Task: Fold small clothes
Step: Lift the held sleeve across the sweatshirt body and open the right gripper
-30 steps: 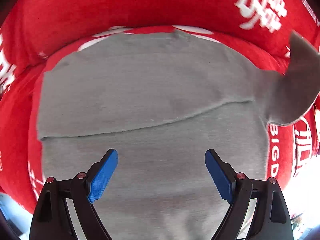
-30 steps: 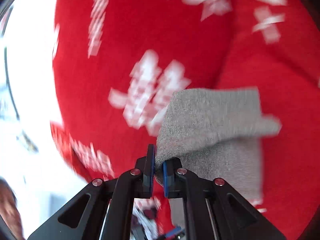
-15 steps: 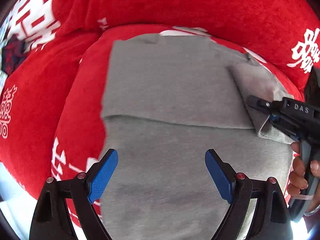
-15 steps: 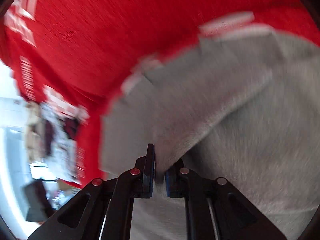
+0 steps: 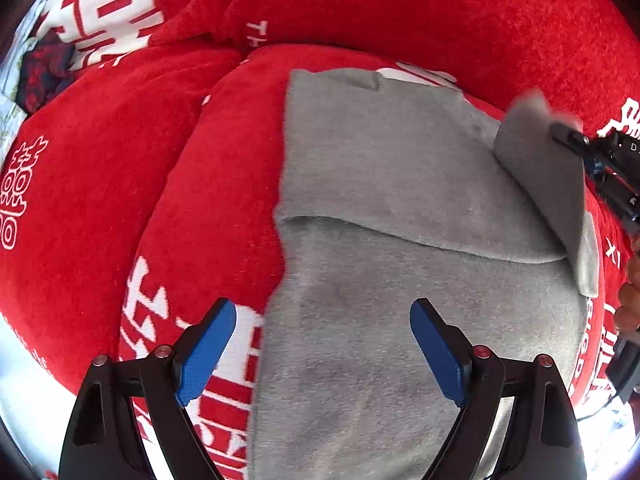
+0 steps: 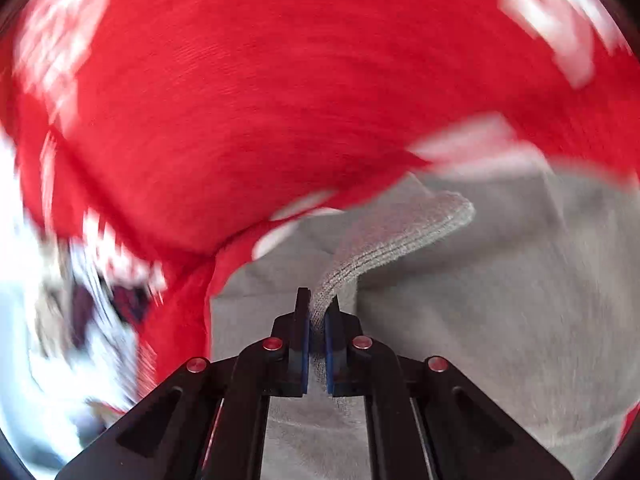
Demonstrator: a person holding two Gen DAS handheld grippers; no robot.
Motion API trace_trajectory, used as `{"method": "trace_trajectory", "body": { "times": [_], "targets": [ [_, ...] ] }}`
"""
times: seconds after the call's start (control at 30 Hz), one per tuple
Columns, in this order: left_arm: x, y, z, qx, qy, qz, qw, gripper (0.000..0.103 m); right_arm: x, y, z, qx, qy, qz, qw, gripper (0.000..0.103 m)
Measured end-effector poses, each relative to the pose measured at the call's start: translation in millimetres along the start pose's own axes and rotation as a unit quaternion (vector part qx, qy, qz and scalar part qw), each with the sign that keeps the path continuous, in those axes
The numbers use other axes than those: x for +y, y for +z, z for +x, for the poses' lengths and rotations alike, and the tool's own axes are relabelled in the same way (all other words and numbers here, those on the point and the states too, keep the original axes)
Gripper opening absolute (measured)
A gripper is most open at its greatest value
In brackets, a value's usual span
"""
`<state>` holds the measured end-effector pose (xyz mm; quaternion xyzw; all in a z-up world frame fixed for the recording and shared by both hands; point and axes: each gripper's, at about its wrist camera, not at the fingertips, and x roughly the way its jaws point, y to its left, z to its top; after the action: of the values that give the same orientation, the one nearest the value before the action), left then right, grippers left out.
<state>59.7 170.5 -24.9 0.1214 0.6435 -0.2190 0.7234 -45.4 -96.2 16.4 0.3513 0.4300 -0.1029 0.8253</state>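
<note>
Red blanket under grey garment; right gripper jaws clamped on its ribbed cuff, left gripper jaws apart.

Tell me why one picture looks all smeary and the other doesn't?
Right wrist view: the red cover is streaked with motion blur, though the right hand-held gripper and the pinched grey cloth look sharp. Left wrist view: mostly crisp, curved by the fisheye lens.

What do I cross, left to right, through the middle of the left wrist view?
Red cover → grey garment → its lifted sleeve → right tongs, shut on that sleeve.
</note>
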Motion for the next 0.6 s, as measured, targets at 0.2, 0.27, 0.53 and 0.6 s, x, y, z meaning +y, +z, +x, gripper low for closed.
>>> {"method": "trace_trajectory", "body": {
  "times": [0.2,0.27,0.53,0.6],
  "targets": [
    [20.3,0.5,0.6,0.007,0.011,-0.017,0.9998,0.09,66.4,-50.5,65.0,0.113,-0.071,-0.188,0.973,0.011],
    [23.2,1.9,-1.2,0.005,0.011,-0.015,0.9998,0.09,67.7,-67.6,70.9,0.138,-0.094,-0.211,0.963,0.015],
    [4.2,31.6,-5.8,-0.003,-0.08,-0.015,0.9967,0.09,6.2,-83.4,7.5,0.146,-0.054,-0.084,0.984,0.041],
    [-6.7,46.9,0.8,0.004,-0.128,-0.018,0.9916,0.089,-29.2,-82.9,-12.7,0.138,-0.05,-0.007,0.989,0.041]
  ]
}}
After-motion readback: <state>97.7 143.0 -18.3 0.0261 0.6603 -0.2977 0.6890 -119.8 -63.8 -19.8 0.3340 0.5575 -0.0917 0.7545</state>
